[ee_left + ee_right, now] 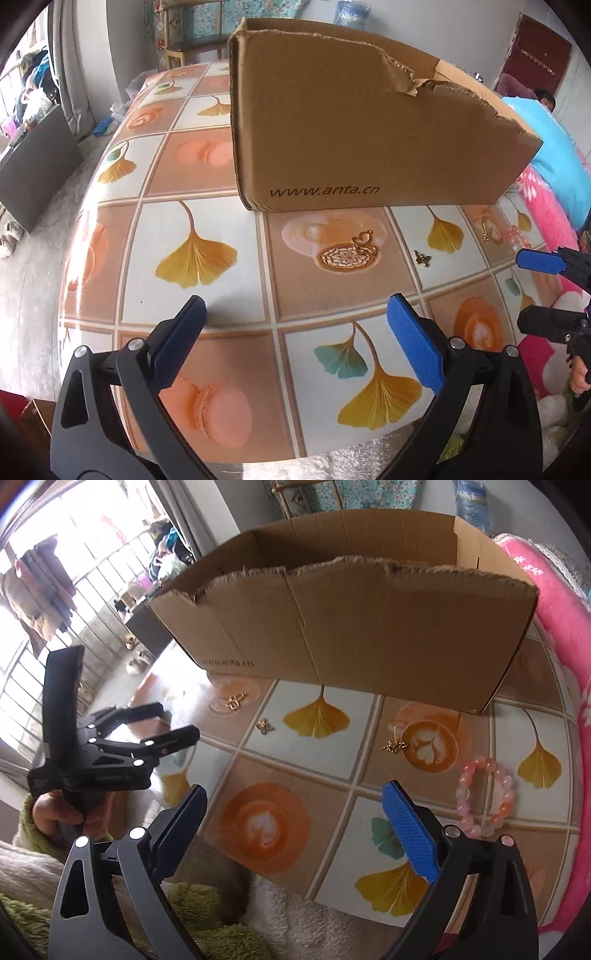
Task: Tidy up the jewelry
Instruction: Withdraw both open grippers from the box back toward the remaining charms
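Both claws gape empty; the pink bead bracelet [484, 796] lies just ahead-right of the right claw [295, 812], far from the left claw [295, 325].

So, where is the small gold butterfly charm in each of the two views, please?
Left wrist: the butterfly charm lies right of centre, right of the gold swan piece.
Right wrist: the charm lies left of centre, below the box.
Shared landmark: the cardboard box with its printed web address.

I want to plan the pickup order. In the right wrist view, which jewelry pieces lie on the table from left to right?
Gold swan-shaped charm → small gold butterfly charm → gold chain piece → pink bead bracelet.
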Demonstrator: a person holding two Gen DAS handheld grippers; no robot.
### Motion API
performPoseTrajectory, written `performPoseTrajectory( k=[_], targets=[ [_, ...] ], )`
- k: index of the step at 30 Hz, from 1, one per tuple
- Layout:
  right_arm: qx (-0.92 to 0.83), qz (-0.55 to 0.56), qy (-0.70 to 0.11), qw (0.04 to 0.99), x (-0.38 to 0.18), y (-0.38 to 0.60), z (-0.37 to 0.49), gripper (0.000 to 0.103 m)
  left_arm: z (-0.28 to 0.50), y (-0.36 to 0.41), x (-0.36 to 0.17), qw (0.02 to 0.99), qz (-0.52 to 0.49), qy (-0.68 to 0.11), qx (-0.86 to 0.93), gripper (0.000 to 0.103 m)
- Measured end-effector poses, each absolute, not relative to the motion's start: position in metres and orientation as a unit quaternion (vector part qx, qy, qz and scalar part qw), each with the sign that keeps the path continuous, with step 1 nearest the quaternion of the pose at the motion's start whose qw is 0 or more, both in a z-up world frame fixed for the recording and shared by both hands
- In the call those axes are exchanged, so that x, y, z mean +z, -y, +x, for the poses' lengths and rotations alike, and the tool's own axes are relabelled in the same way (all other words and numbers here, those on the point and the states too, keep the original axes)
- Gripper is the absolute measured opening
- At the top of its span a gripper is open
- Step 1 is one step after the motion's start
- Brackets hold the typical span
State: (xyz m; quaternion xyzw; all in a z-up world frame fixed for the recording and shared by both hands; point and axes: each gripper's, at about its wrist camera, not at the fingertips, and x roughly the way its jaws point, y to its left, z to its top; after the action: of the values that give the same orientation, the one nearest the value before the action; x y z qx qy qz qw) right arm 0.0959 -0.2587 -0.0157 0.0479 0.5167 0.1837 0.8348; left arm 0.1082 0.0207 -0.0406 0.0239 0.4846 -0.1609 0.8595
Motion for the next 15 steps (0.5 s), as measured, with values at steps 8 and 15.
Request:
performPoseTrajectory(
  k=[8,15],
  targets=[
    [0.159,0.031,-0.531,0.832,-0.033,0.256,0.098,0.094,0.097,-0.014,-0.045,0.879,0.05,-0.452,-0.145,0.095],
    [0.156,0.012,-0.515,0.843,-0.038,0.248,0.097,0.097,0.099,-0.008,-0.046,0.879,0.072,-0.449,-0.142,0.095]
  ],
)
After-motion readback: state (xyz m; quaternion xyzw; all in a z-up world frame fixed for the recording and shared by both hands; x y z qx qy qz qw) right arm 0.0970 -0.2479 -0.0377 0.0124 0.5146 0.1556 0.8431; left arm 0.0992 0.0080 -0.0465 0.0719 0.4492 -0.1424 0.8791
